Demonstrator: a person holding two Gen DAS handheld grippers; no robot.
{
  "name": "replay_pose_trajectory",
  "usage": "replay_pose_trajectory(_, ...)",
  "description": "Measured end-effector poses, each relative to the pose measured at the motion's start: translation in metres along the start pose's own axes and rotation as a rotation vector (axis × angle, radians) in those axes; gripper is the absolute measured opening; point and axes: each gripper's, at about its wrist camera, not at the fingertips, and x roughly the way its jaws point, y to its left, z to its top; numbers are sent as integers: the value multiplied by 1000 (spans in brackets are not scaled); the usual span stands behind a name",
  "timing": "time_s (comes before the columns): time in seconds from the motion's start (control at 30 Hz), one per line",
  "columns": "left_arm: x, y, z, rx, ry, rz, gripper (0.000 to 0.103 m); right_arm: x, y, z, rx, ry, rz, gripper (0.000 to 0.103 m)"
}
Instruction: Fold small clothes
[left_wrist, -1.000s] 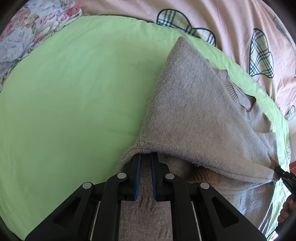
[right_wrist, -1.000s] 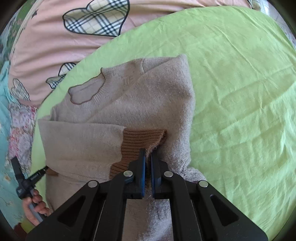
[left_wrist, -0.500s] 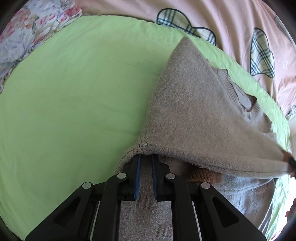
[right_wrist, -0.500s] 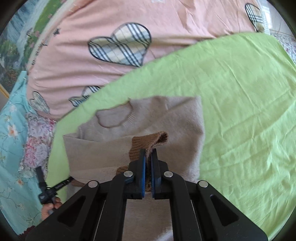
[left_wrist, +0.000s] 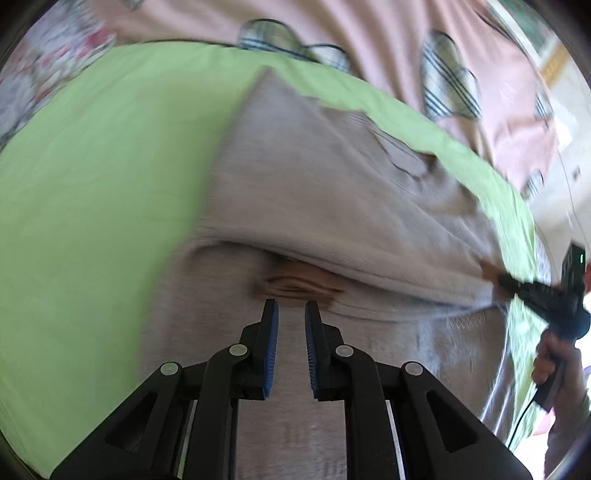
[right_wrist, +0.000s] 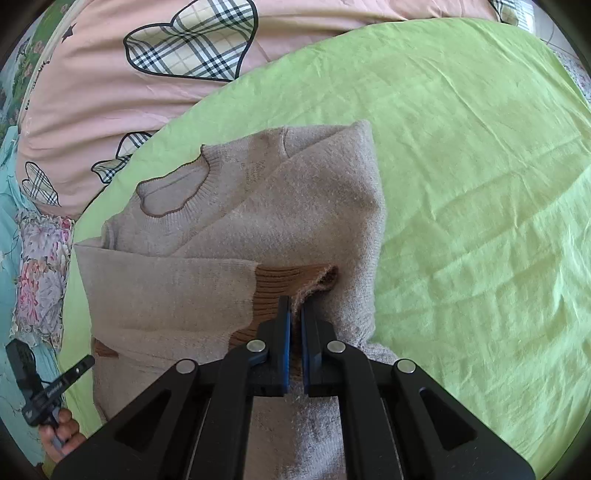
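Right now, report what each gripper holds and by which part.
The right gripper is shut on the sweater at a sleeve's brown ribbed cuff. The left gripper holds nothing; its jaws are opening above the sweater.

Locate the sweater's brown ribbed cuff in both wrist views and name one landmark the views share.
Left wrist: brown ribbed cuff sits just beyond the opening left tool, centre of picture, blurred.
Right wrist: cuff lies centre, clamped in the shut right tool.
Shared landmark: sweater neckline.
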Motion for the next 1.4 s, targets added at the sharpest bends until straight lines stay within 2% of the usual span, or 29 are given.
replay_pose_trajectory(0.17,31,-14,11,13,23,85,14,-3,0,0,18,-8,14,5)
replay_pose_trajectory(0.33,39,-5,25,-26,9,88,14,-23,6,3,16,-61,62,5)
replay_pose_trajectory(0.5,39,12,35,-129,-26,126,14,-48,12,13,26,-146,132,5)
replay_pose_trajectory(0.6,29,29,40,-193,-72,186,15,-49,6,14,62,-154,153,5)
replay_pose_trajectory(0.7,33,42,43,-205,-53,196,15,-45,0,11,81,-145,169,5)
replay_pose_trajectory(0.77,36,46,42,-201,-39,230,13,-34,2,10,54,-106,122,5)
replay_pose_trajectory(0.87,30,51,38,-228,-20,193,14,-16,0,3,29,-55,43,5)
replay_pose_trajectory(0.93,19,46,36,-216,-30,145,15,-13,-3,-1,51,-45,51,5)
replay_pose_trajectory(1.0,8,33,31,-176,-32,71,17,-17,-3,0,49,-56,66,5)
replay_pose_trajectory(1.07,8,12,25,-112,-11,28,19,-23,0,3,47,-73,86,5)
replay_pose_trajectory(1.17,20,-5,21,-60,7,67,19,-37,8,11,33,-118,123,5)
replay_pose_trajectory(1.23,31,-5,21,-69,18,100,19,-48,13,17,31,-152,148,5)
replay_pose_trajectory(1.4,46,4,33,-79,-20,207,21,-65,17,24,40,-207,187,5)
